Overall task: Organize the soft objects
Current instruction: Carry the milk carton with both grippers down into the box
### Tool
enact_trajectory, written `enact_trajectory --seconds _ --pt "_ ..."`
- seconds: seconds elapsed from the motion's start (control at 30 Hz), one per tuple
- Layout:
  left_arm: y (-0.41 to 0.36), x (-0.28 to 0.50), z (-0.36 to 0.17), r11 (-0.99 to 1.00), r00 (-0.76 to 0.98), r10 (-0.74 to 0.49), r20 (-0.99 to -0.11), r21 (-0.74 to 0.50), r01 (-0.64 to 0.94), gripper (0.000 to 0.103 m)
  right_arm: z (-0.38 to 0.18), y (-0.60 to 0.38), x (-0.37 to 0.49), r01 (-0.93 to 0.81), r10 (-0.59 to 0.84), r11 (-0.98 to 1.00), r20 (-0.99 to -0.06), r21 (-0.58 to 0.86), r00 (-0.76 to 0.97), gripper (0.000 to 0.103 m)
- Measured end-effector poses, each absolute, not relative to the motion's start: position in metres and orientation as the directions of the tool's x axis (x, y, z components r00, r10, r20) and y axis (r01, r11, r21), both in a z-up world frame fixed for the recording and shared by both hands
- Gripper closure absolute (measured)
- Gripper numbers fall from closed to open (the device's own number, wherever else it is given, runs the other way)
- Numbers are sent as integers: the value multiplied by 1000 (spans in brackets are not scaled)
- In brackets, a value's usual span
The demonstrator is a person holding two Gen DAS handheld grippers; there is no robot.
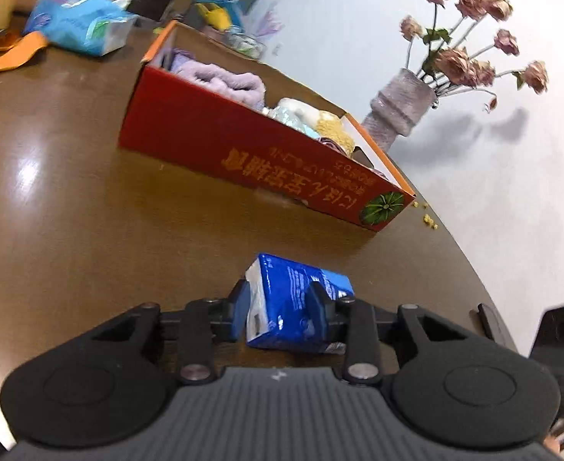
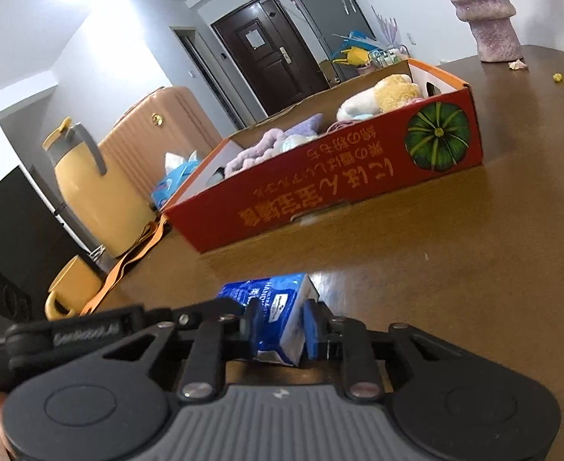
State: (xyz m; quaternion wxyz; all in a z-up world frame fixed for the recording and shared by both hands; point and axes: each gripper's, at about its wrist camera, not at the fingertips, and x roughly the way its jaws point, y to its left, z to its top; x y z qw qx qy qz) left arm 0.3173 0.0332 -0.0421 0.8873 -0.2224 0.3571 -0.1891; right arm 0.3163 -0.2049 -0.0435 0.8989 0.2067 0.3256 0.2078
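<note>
A small blue tissue pack (image 1: 293, 299) sits between the fingers of my left gripper (image 1: 282, 307), which is shut on it just above the brown table. In the right wrist view a blue tissue pack (image 2: 278, 315) is likewise clamped by my right gripper (image 2: 282, 326). The left gripper's body (image 2: 90, 330) shows at the left of that view. A red cardboard box (image 1: 243, 153) stands beyond, holding a lilac towel (image 1: 224, 77), a pale plush (image 1: 297, 111) and a yellow plush (image 1: 335, 130). It also shows in the right wrist view (image 2: 339, 192).
A vase of dried roses (image 1: 404, 107) stands behind the box near the table edge. A large blue tissue package (image 1: 78, 23) and an orange strap (image 1: 9, 57) lie far left. A yellow jug (image 2: 86, 192), yellow cup (image 2: 66, 292) and a suitcase (image 2: 159, 134) stand at the left.
</note>
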Motion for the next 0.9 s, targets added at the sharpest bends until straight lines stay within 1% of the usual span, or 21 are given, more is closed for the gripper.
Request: enact_trajectory --seconds 0.13,0.2,0.27,0.33,0.37,0.47,0.6,0.7,0.77,0.9 --pt "7 253 -39 865 698 -451 -557 -467 186 70 -39 -210 265 -259 473 862 -509 435 719 84" --pt "0 226 -38 866 691 -455 -562 -461 195 70 -40 -220 240 -248 474 859 -510 448 718 84" --pt "-1 212 -37 850 666 -486 -566 -482 210 69 -38 -227 221 -245 472 858 -509 451 719 84" --pt "4 209 -35 830 661 -511 -550 -515 213 69 -37 -234 210 -250 475 855 -495 454 727 83" --pt "5 209 -35 835 669 -500 -549 -511 205 69 -37 -237 208 -252 480 850 -486 462 731 82" --pt "5 214 -33 853 690 -470 -551 -483 195 69 -37 -242 211 -254 499 831 -461 495 734 81" --pt "1 215 -39 852 664 -476 -577 -491 184 69 -43 -236 215 -252 487 846 -489 470 723 80" --pt "1 214 -41 836 645 -502 -576 -515 190 69 -47 -238 215 -249 498 834 -478 492 723 79" --pt "0 216 -41 833 643 -504 -577 -520 186 69 -49 -240 217 -250 509 825 -475 507 717 77" --pt "-6 228 -38 839 648 -483 -589 -522 152 71 -49 -243 224 -252 520 818 -478 517 708 80"
